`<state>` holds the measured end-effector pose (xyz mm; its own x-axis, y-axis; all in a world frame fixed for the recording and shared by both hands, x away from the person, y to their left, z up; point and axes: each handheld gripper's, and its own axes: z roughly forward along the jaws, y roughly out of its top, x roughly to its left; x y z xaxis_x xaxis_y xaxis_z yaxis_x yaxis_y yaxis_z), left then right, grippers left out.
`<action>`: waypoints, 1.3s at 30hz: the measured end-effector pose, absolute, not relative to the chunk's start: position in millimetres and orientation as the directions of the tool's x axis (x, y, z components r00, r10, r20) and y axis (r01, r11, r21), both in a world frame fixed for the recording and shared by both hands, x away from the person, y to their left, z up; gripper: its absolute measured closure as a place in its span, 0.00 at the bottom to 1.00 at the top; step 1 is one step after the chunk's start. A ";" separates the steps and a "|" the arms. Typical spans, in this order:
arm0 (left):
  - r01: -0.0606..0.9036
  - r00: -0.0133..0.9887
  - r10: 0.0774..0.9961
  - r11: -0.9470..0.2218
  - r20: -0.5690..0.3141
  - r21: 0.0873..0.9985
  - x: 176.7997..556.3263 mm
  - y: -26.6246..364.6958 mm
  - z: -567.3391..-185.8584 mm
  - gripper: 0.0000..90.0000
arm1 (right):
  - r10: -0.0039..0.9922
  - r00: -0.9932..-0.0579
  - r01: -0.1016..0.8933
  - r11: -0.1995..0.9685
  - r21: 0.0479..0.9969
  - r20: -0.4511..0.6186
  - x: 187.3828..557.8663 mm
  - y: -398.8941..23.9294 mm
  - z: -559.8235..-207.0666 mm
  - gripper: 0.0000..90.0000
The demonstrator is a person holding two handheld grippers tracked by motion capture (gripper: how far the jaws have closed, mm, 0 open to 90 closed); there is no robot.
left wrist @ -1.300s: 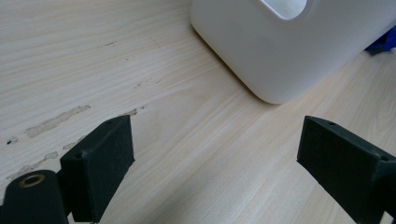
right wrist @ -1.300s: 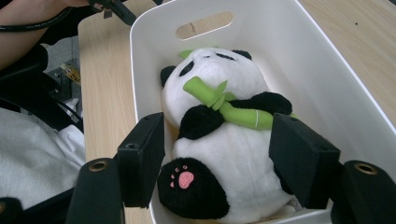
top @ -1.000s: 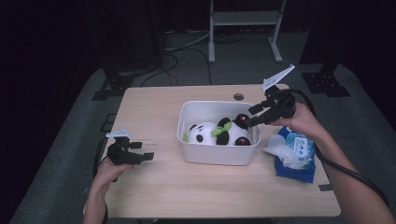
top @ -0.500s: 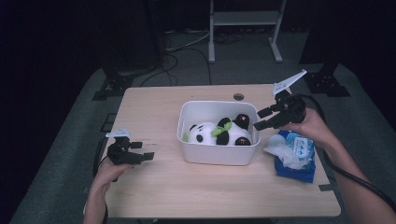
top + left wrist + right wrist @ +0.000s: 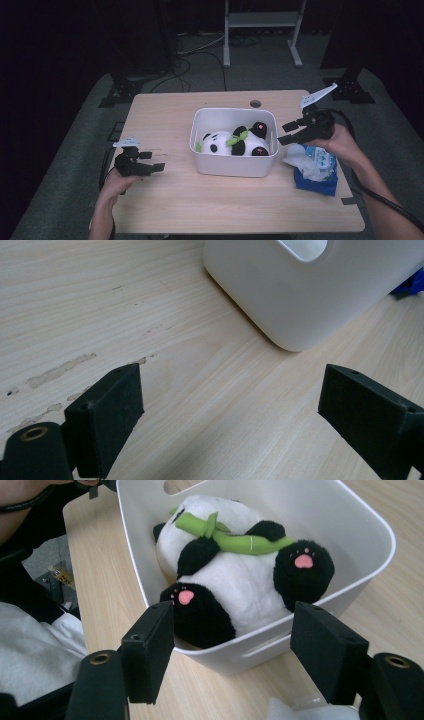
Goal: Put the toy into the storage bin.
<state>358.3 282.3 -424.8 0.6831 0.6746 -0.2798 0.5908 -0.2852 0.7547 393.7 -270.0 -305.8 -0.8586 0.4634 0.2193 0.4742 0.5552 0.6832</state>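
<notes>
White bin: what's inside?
The white bin holds a plush panda on its back, a green bamboo stalk across its chest. Anything beneath the panda is covered.

At the middle of the pale wooden tabletop [image 5: 175, 200]: a white rounded plastic tub [image 5: 235, 162]. Inside it, lying on its back: a black-and-white plush panda with a green bamboo stalk [image 5: 232, 142]. Just right of the tub, on the tabletop: a blue pack of white tissues [image 5: 316, 167]. Above that pack, beside the tub's right wall: the right claw [image 5: 290, 134]. Well to the tub's left, near the tabletop's left edge: the left claw [image 5: 152, 161].
</notes>
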 end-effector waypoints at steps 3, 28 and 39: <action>0.588 0.683 0.674 -0.282 -0.279 0.758 358.0 281.9 -423.9 0.11 | 0.463 -0.857 0.479 0.554 0.682 0.226 390.4 -271.4 -310.2 0.36; 0.574 0.696 0.669 -0.299 -0.261 0.762 358.0 276.0 -421.3 0.11 | 0.511 -0.808 0.553 0.484 0.678 0.293 366.0 -296.9 -357.6 0.35; 0.572 0.701 0.665 -0.307 -0.259 0.760 357.1 273.7 -420.1 0.11 | 0.528 -0.788 0.579 0.460 0.673 0.317 355.1 -304.1 -375.9 0.35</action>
<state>357.1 273.7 -420.1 0.7008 0.6646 -0.2592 0.5724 -0.3072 0.7602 355.1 -304.1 -375.9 -0.7880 0.5277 0.3172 0.5792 0.4605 0.6727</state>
